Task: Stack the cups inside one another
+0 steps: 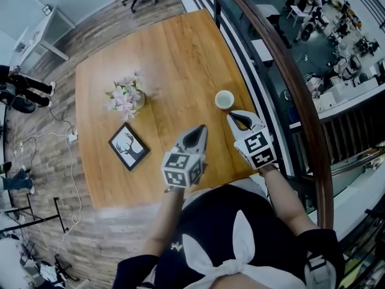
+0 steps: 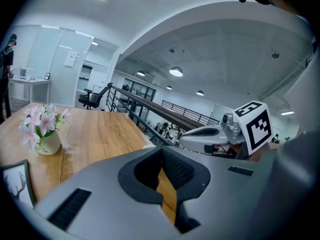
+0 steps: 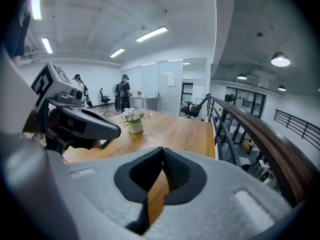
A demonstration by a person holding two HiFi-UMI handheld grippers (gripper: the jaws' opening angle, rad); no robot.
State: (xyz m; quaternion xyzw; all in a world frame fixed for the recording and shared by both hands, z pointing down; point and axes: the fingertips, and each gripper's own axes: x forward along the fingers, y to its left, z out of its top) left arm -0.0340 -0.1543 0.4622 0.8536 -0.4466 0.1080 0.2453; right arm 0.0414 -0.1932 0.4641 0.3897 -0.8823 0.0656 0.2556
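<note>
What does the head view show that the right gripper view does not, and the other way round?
Only the head view shows the cup, which stands on the table just ahead of the right tool. Only the right gripper view shows the ceiling lights. Both show the table, the flowers, the left tool and the railing.

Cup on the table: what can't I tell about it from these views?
- Head view: cup too small to tell whether single or already nested.
- Left gripper view: left gripper body hides nearly all of the cup.
- Right gripper view: right gripper body covers the near table; no cup shows.
</note>
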